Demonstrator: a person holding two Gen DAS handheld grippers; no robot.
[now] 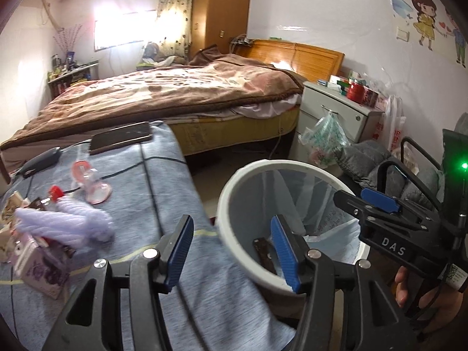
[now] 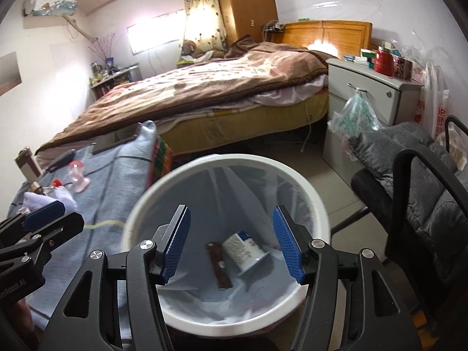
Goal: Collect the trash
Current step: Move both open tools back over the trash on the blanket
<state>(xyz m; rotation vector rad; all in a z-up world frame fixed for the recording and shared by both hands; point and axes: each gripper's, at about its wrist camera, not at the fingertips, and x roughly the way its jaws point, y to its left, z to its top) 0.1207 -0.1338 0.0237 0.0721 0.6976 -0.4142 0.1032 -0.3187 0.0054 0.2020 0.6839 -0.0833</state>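
A white trash bin (image 2: 304, 187) with a blue liner stands beside the blue-covered table (image 1: 163, 181). Inside it lie a brown wrapper (image 2: 219, 266) and a white cup with printed label (image 2: 242, 251). My right gripper (image 2: 231, 242) is open and empty, right above the bin's mouth. My left gripper (image 1: 231, 251) is open and empty, over the table's edge and the bin's rim (image 1: 234, 251). On the table lie a lilac yarn bundle (image 1: 64, 222), a purple patterned carton (image 1: 41, 269), a red-capped item (image 1: 55, 191) and a clear pink plastic piece (image 1: 90, 181).
A phone (image 1: 121, 139) and a dark charger (image 1: 41, 159) lie at the table's far end. A bed (image 1: 163, 96) stands behind, a white nightstand (image 1: 336, 114) with a hanging bag (image 1: 324, 134) to its right. A grey padded chair (image 2: 415, 181) stands right of the bin.
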